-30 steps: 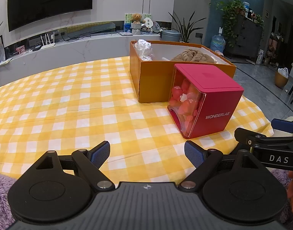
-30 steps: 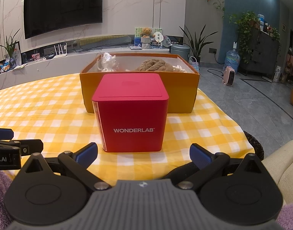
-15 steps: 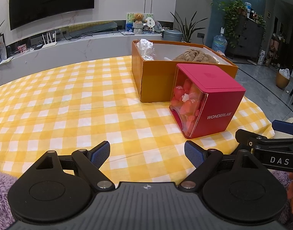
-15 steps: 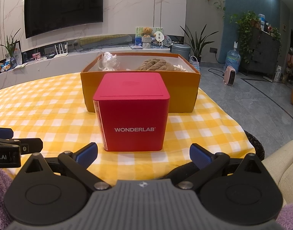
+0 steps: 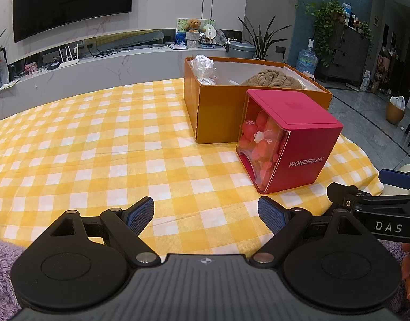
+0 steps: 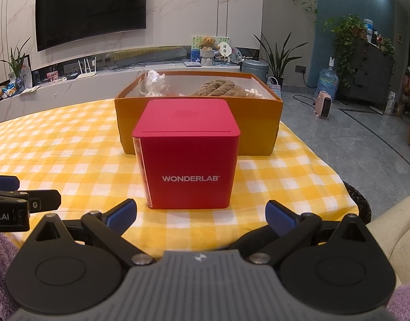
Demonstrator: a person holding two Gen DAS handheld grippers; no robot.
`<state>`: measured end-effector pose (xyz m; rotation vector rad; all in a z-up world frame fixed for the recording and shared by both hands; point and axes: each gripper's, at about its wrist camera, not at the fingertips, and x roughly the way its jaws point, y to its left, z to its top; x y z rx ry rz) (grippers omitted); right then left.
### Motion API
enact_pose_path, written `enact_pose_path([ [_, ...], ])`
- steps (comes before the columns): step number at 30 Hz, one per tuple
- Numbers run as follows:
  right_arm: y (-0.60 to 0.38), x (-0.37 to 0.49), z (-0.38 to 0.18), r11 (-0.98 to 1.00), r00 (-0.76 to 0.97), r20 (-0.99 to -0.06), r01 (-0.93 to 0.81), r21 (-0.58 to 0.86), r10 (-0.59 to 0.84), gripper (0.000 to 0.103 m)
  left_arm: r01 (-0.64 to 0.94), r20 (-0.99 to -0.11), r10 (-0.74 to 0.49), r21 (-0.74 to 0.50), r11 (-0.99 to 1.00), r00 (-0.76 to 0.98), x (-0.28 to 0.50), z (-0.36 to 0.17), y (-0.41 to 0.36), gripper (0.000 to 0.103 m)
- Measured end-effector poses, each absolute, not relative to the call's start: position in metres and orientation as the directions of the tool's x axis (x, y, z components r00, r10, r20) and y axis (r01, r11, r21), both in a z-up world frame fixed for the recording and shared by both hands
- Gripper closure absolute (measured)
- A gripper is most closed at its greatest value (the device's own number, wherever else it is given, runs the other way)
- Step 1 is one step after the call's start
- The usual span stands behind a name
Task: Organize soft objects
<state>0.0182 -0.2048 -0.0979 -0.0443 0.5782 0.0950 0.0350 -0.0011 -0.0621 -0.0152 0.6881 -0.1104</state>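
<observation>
**Both tongs wait short of the red box**

Little has moved since a second ago: both views have crept slightly nearer the red box, and nothing on the table has shifted.

Nearest, the left tongs (image 5: 205, 212) hang apart and empty over the table (image 5: 97, 147) edge, well short of the red box (image 5: 298, 144) and off to its left. The right tongs (image 6: 200, 214) are likewise apart and empty, lined up squarely in front of the red box (image 6: 188, 157). Through that box's clear side, pink pieces show; what they are I cannot tell.

Just behind the red box, and perhaps touching it, sits the orange box (image 5: 218, 112). Inside it lie a brown knotted cushion (image 5: 274, 79) toward the right and a crinkled plastic bag (image 5: 203, 68) in its far left corner.

The soft things visible already lie in the orange box, so this fits either a pause before more is gathered or the close of the sorting. If the red box is to be handled, the right tongs look barely wide enough to span it, so the approach would need to be square and centred.
</observation>
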Motion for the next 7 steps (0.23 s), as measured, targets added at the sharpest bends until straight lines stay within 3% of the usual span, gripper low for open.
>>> enact_pose_path([
  [7,-0.2080,0.0202,-0.0988,0.995,0.830,-0.551,-0.103,-0.008,0.082,0.003,0.097,-0.624,-0.108,-0.052,0.994,0.774,0.0321,-0.0585,-0.0040,0.001],
])
